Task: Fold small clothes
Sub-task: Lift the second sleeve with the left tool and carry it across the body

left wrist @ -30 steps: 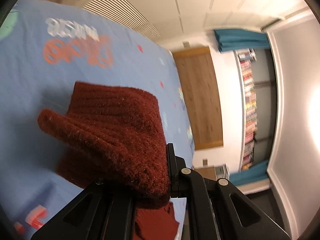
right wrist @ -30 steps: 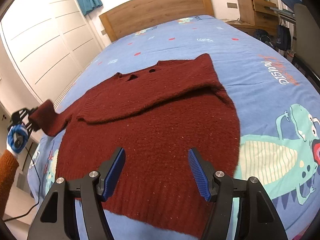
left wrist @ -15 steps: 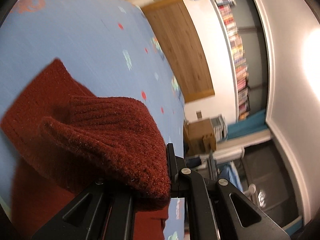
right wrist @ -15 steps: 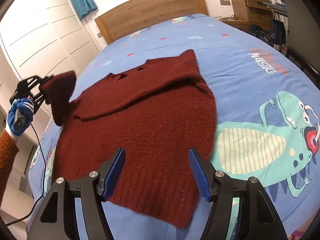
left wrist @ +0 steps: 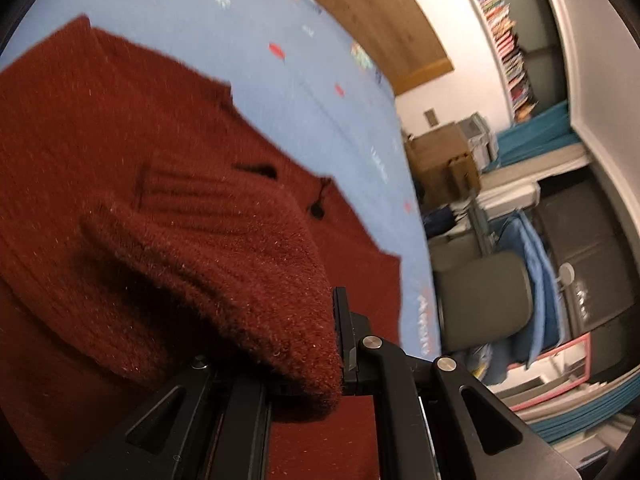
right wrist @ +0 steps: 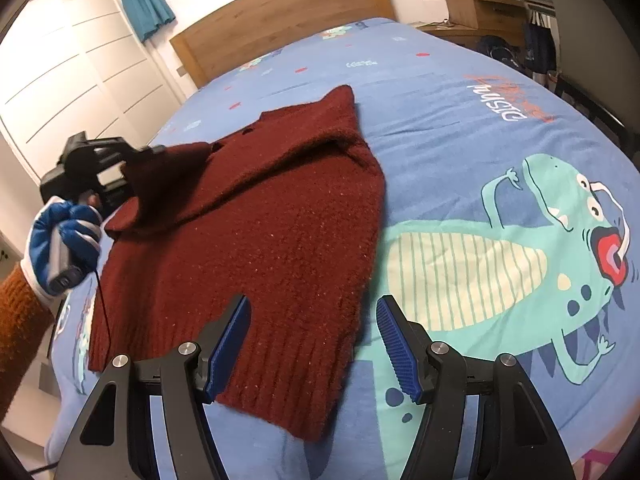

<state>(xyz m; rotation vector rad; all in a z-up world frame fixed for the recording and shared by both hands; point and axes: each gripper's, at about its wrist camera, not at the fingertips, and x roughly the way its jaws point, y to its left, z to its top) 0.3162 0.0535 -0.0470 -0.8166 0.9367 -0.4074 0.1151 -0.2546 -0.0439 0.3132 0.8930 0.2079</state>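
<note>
The left hand-held gripper (right wrist: 132, 160) clamps the sweater (right wrist: 260, 232) cuff above its chest. The right hand-held gripper (right wrist: 312, 336) gapes empty over the hem; an unpinned body could drag, skewing the fold.

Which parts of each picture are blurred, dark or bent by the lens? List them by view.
Left wrist view: desk clutter smeared by motion, dark shadow under the gripped dark red knitted sleeve cuff. Right wrist view: mostly sharp, the left gripper slightly blurred, wooden headboard bowed by the fisheye.
</note>
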